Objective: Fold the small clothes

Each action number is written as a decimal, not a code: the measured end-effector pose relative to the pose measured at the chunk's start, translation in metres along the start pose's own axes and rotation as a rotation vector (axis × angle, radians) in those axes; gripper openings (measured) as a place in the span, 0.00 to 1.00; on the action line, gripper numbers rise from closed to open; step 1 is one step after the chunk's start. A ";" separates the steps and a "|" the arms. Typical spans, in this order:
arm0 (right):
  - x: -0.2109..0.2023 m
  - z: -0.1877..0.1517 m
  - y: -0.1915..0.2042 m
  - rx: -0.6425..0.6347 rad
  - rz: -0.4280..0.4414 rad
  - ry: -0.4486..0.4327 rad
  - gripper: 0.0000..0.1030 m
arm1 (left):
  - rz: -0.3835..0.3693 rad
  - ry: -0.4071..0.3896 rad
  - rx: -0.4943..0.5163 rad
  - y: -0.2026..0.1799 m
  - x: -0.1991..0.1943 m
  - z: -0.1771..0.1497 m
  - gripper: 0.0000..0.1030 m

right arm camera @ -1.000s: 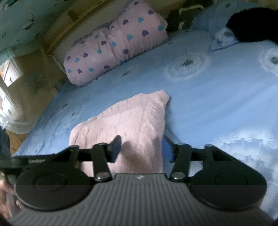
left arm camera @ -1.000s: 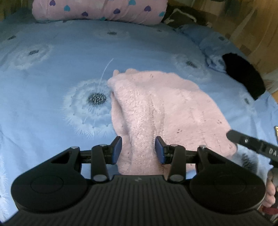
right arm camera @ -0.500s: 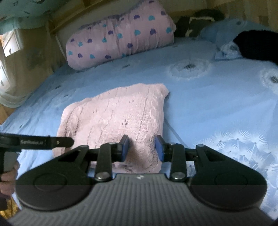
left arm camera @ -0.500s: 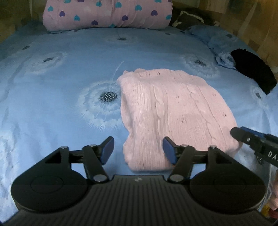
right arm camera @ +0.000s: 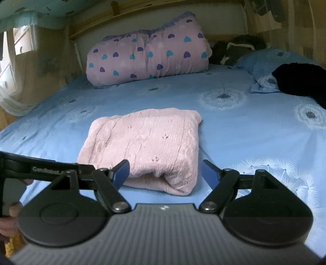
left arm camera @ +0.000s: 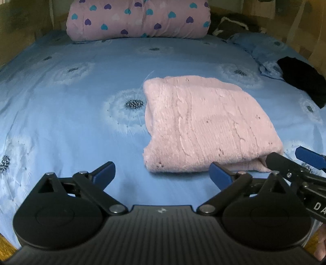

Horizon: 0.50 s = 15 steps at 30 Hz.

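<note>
Bedsheet, pale blue cotton with white dandelion print (left arm camera: 67, 126): we list it first, at far left, spread flat under everything else.

Left gripper, black with blue pads (left arm camera: 162, 173): we note its jaws spread wide and empty, hovering over bare sheet just short of the garment's near edge.

Pillow, pink with purple and teal hearts (left arm camera: 138, 19): lies across the head of the bed, well apart from the work.

Folded pink cable-knit sweater (left arm camera: 205, 126): sits mid-bed as a thick rectangle of several layers, with a rounded fold along its near edge. We judge it soft, light and limp, with a grippy fuzzy surface; it should sag if lifted by one point. We would pinch the near fold through all layers, one claw toward each corner, so that the stack stays together.

Right gripper, same make (right arm camera: 165, 170): jaws released and holding nothing, straddling the near right corner of the sweater without touching it.

Black garment, bunched (left arm camera: 303, 79): rests at far right on a rumpled blue pillowcase (left arm camera: 267, 59), well apart from the sweater.

Hidden or unclear: we cannot see the sweater's sleeves or hem, presumably tucked inside, nor how many layers lie beneath. Dark items behind the pillow are too dim to name. Each gripper body blocks the closest strip of sheet.
</note>
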State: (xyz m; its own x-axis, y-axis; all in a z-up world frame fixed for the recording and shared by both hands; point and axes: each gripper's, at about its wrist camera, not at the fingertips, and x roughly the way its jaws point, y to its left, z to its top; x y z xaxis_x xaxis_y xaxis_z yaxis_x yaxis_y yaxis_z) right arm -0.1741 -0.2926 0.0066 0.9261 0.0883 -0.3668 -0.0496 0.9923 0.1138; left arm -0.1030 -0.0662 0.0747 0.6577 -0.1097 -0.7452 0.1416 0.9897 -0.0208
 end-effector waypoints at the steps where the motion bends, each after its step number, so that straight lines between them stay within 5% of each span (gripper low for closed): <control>1: 0.001 -0.002 0.000 -0.003 -0.007 0.001 0.77 | 0.009 -0.001 0.003 -0.002 0.001 -0.002 0.98; 15: 0.025 -0.019 -0.011 0.030 -0.054 0.082 0.77 | 0.056 0.042 0.013 -0.016 0.031 -0.013 0.98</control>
State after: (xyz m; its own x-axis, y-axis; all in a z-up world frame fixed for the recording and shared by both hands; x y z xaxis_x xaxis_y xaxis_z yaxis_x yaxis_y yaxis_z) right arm -0.1572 -0.2996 -0.0220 0.8932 0.0429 -0.4477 0.0119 0.9928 0.1189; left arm -0.0947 -0.0838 0.0430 0.6333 -0.0504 -0.7723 0.1156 0.9928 0.0300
